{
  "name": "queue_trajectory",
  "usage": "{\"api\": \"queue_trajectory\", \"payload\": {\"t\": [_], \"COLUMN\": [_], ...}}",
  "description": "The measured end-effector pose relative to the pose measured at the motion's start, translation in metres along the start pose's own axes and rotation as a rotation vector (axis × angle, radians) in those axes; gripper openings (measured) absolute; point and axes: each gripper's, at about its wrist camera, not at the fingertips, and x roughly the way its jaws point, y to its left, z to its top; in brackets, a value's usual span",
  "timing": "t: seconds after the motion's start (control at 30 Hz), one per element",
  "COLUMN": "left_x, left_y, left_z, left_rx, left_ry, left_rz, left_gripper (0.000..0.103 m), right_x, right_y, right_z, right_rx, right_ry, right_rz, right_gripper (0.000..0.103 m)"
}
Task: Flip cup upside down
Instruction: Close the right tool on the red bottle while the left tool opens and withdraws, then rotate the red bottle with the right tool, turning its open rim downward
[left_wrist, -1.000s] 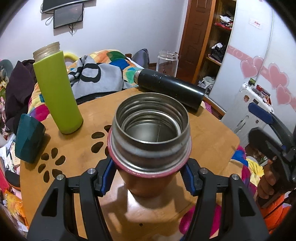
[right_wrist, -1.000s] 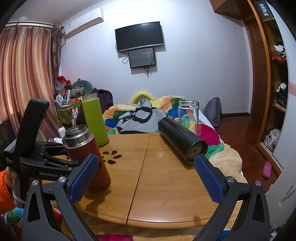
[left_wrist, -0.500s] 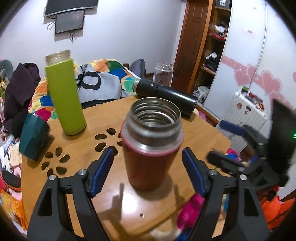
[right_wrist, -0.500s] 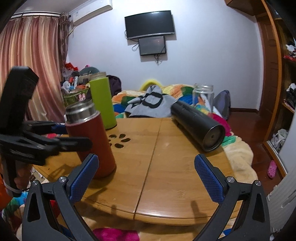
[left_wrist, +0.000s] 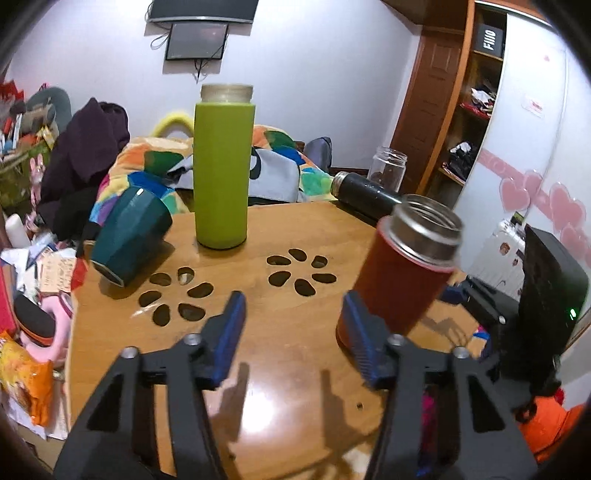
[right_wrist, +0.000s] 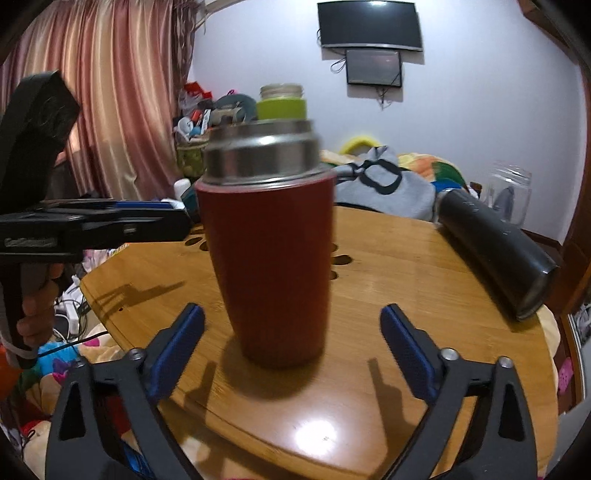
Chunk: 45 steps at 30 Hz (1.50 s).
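A red cup with a steel rim (left_wrist: 402, 273) stands upright, mouth up, on the round wooden table (left_wrist: 280, 369). In the right wrist view the red cup (right_wrist: 269, 266) fills the middle, just ahead of my open right gripper (right_wrist: 291, 350), whose blue pads flank its base without touching. My left gripper (left_wrist: 293, 332) is open and empty, to the left of the cup. The left gripper also shows at the left of the right wrist view (right_wrist: 92, 225).
A tall green bottle (left_wrist: 223, 173) stands at the table's back. A teal mug (left_wrist: 129, 236) lies tilted at the left edge. A black flask (right_wrist: 495, 251) lies on its side at the right, a glass jar (right_wrist: 509, 195) behind it. A bed with clothes lies beyond.
My left gripper let go of the red cup, opened and swung away to the left. My right gripper moved in close, with the cup now between its open fingers.
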Motion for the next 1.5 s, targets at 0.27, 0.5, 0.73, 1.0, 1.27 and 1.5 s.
{"api": "queue_trajectory", "payload": {"t": [0.27, 0.5, 0.73, 1.0, 1.27, 1.5], "left_x": [0.029, 0.036, 0.038, 0.037, 0.044, 0.048], "left_y": [-0.001, 0.001, 0.002, -0.002, -0.003, 0.007], "left_z": [0.007, 0.006, 0.006, 0.006, 0.002, -0.006], "left_rx": [-0.023, -0.048, -0.057, -0.041, -0.031, -0.047], "left_ry": [0.014, 0.036, 0.051, 0.053, 0.083, 0.107], "left_rz": [-0.099, -0.147, -0.167, -0.166, -0.121, -0.085], "left_gripper": [0.011, 0.008, 0.008, 0.007, 0.007, 0.007], "right_x": [0.015, 0.015, 0.011, 0.005, 0.000, 0.000], "right_y": [0.001, 0.003, -0.002, 0.000, 0.005, 0.005], "right_z": [0.001, 0.009, 0.013, 0.016, 0.014, 0.013], "right_rx": [0.002, -0.054, -0.111, -0.136, -0.155, -0.150], "right_ry": [0.043, 0.103, 0.159, 0.167, 0.158, 0.155], "right_rz": [0.026, 0.028, 0.043, 0.045, 0.051, 0.059], "right_gripper": [0.059, 0.059, 0.059, 0.059, 0.059, 0.059]}}
